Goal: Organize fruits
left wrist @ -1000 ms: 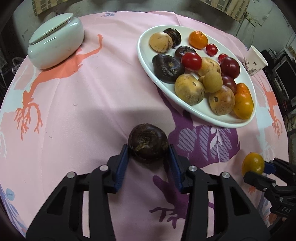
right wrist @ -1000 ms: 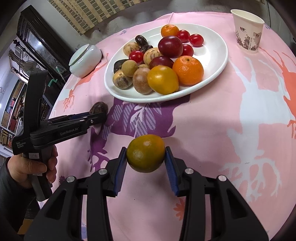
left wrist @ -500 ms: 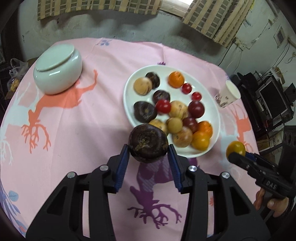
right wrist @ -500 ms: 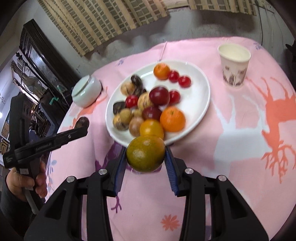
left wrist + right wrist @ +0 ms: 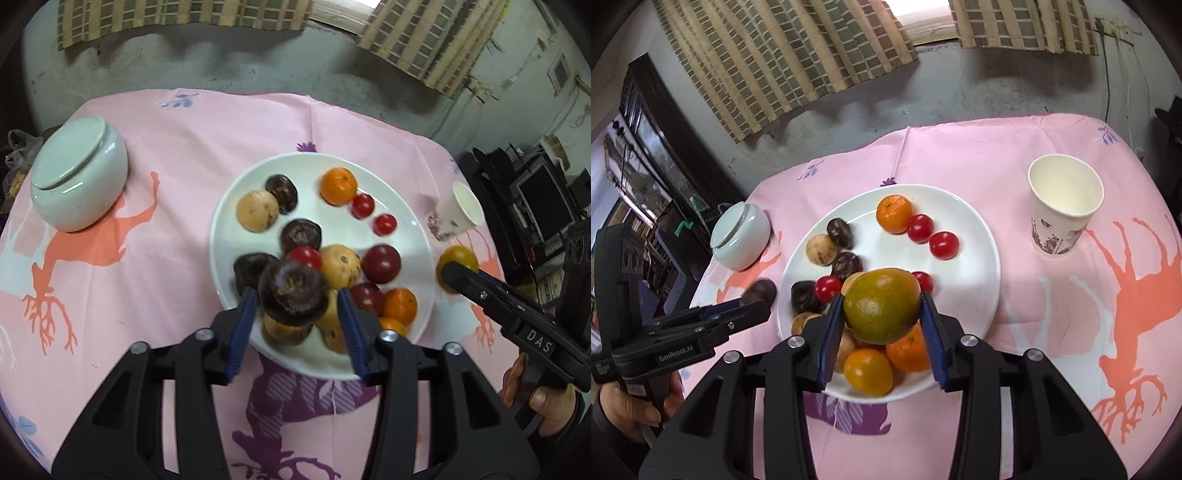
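Observation:
My left gripper [image 5: 294, 321] is shut on a dark purple passion fruit [image 5: 293, 293] and holds it in the air over the near edge of the white plate [image 5: 236, 218]. My right gripper [image 5: 882, 325] is shut on a green-orange citrus fruit [image 5: 882, 305] and holds it above the plate's near side [image 5: 975, 258]. The plate carries several fruits: oranges, red tomatoes, dark passion fruits and tan round fruits. The right gripper with its citrus fruit [image 5: 457, 262] shows at the right of the left wrist view. The left gripper's passion fruit [image 5: 761, 291] shows at the left of the right wrist view.
A pale green lidded bowl [image 5: 77, 173] stands on the pink cloth left of the plate. A paper cup [image 5: 1063, 210] stands right of the plate. A dark cabinet [image 5: 646, 147] is beyond the table's left edge, a grey wall behind.
Both grippers have risen from the tablecloth with their fruits and moved toward the plate. The table now looks farther below.

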`<action>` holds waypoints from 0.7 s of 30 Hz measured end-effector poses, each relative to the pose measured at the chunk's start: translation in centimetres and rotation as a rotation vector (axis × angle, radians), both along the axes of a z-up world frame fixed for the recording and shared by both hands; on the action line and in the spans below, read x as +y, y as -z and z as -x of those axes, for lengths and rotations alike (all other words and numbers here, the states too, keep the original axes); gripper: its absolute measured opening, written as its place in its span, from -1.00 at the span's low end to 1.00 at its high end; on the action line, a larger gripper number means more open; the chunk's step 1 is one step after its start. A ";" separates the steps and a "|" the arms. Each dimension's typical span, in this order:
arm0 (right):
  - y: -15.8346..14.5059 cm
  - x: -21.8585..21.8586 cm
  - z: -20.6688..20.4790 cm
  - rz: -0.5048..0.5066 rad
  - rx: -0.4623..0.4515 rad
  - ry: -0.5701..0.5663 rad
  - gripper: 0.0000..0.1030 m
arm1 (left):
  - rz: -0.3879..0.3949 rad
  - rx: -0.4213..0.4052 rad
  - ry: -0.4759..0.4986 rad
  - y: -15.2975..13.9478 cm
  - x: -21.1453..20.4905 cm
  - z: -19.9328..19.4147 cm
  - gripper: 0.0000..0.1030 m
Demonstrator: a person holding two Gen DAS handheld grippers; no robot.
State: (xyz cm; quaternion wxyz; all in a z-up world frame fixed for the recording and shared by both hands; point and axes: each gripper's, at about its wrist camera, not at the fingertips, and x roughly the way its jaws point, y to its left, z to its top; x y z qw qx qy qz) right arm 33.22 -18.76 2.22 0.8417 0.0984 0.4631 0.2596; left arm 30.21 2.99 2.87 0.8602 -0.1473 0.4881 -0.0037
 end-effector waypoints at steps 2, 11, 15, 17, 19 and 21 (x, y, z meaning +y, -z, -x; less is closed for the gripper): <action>0.3 -0.2 -0.8 -0.028 0.012 0.015 0.05 | -0.015 -0.030 -0.034 -0.4 0.1 0.0 0.46; -0.1 -0.3 0.9 -0.030 0.017 0.001 0.28 | -0.022 0.019 -0.039 -0.2 0.0 1.6 0.56; -0.2 -0.7 2.8 -0.030 0.034 -0.012 0.31 | -0.045 0.033 -0.047 -0.5 -0.1 3.1 0.56; -0.5 -1.0 4.0 -0.021 0.038 -0.013 0.31 | -0.047 0.033 -0.055 -1.0 -0.1 3.9 0.61; -0.9 -1.3 5.2 -0.012 0.037 -0.014 0.31 | -0.051 0.028 -0.056 -1.6 -0.2 5.2 0.67; -1.3 -1.7 6.5 -0.011 0.047 -0.010 0.33 | -0.077 0.022 -0.053 -2.1 -0.5 6.4 0.67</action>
